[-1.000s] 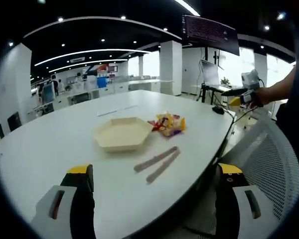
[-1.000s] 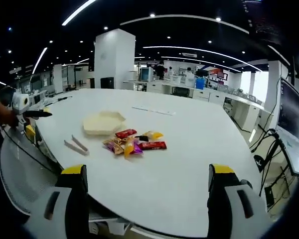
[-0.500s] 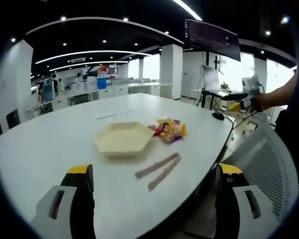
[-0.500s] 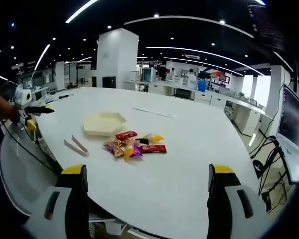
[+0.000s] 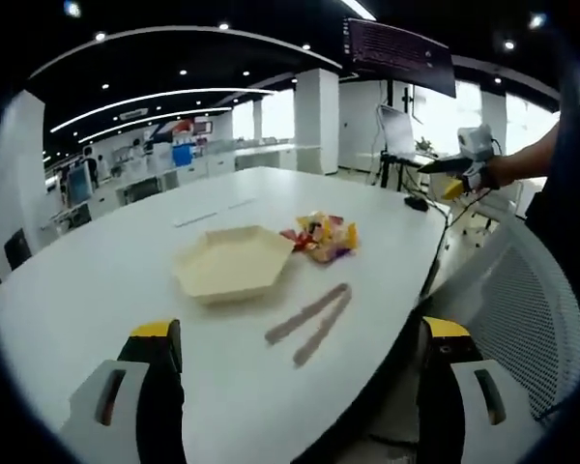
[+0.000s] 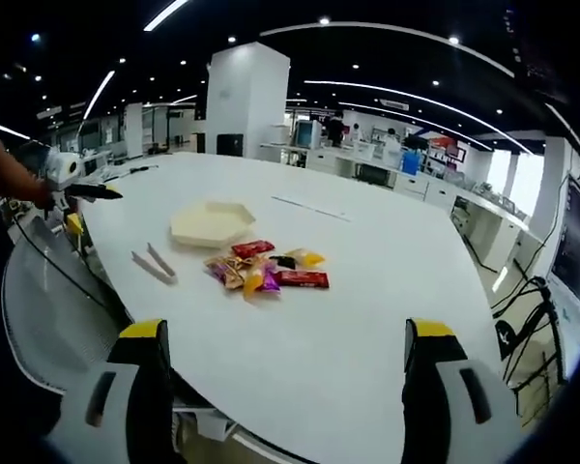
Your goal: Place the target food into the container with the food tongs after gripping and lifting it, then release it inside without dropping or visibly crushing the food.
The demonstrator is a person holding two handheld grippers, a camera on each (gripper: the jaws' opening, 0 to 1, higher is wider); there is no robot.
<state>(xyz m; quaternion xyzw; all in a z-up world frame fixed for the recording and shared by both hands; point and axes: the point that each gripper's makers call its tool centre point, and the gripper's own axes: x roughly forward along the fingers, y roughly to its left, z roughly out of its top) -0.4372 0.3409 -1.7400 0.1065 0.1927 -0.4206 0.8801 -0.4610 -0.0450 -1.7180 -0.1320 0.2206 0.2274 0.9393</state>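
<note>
On the white table (image 5: 97,290) lies a cream hexagonal container (image 5: 234,263), with a pile of wrapped snacks (image 5: 319,237) just to its right and the food tongs (image 5: 311,323) nearer to me. My left gripper (image 5: 295,372) is open, over the table's near edge, well short of the tongs. In the right gripper view the same container (image 6: 211,222), snack pile (image 6: 264,271) and tongs (image 6: 155,264) lie far ahead. My right gripper (image 6: 288,372) is open and holds nothing. Each gripper appears small in the other's view, held in a hand: right gripper (image 5: 469,159), left gripper (image 6: 68,179).
A mesh office chair (image 5: 522,309) stands by the table edge, seen too as the chair (image 6: 48,309) at the left. A monitor (image 5: 396,48) hangs beyond the table. Desks and people fill the far office.
Both views shifted slightly as the hands moved. The things on the table lie where they were, and both grippers stay open.
</note>
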